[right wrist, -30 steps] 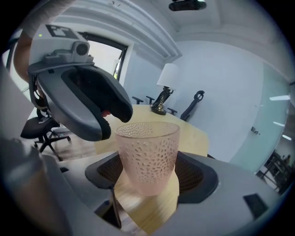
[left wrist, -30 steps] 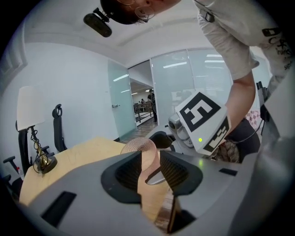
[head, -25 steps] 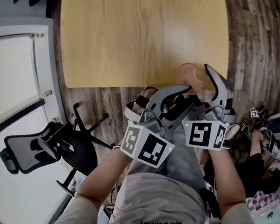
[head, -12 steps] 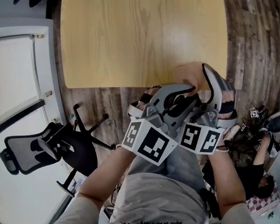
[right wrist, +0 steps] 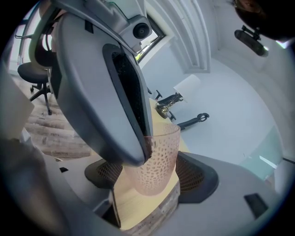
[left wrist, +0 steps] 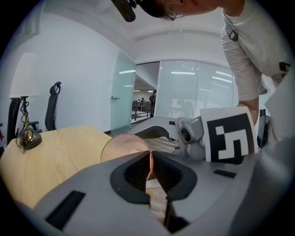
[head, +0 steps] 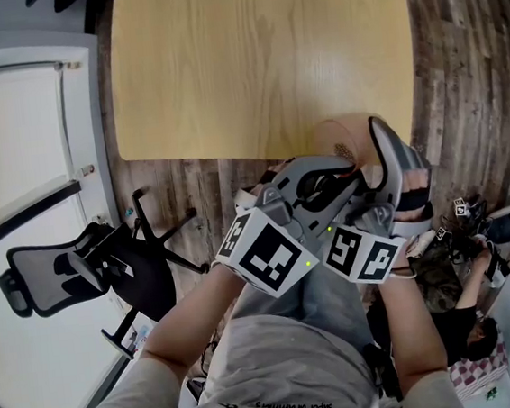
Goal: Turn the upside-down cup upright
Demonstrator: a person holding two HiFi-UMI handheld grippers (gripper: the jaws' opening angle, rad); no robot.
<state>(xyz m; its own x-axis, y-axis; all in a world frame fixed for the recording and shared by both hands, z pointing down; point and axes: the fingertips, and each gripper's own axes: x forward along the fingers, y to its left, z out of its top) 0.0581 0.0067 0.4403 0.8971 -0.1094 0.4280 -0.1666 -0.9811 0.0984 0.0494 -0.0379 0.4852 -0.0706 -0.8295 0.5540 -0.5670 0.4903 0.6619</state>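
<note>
The pink, hole-patterned translucent cup [head: 331,138] hangs over the front right edge of the wooden table [head: 248,54]. In the right gripper view the cup [right wrist: 156,159] has its open rim up and its body sits between the mesh pads of my right gripper [right wrist: 154,171], which is shut on it. My left gripper [left wrist: 150,167] has just been closing and now pinches the thin rim of the cup [left wrist: 124,145]. In the head view the left gripper [head: 346,164] crosses in front of the right gripper [head: 368,155]. The cup's lower part is hidden there.
A black office chair [head: 71,263] stands on the plank floor at the left, beside a glass wall. A person sits on the floor at the lower right [head: 470,312]. A small lamp [left wrist: 25,138] stands on the far part of the table.
The left jaws have closed from wide open onto the cup's rim. Both grippers have rolled, and the cup has shifted a little to the left with them.
</note>
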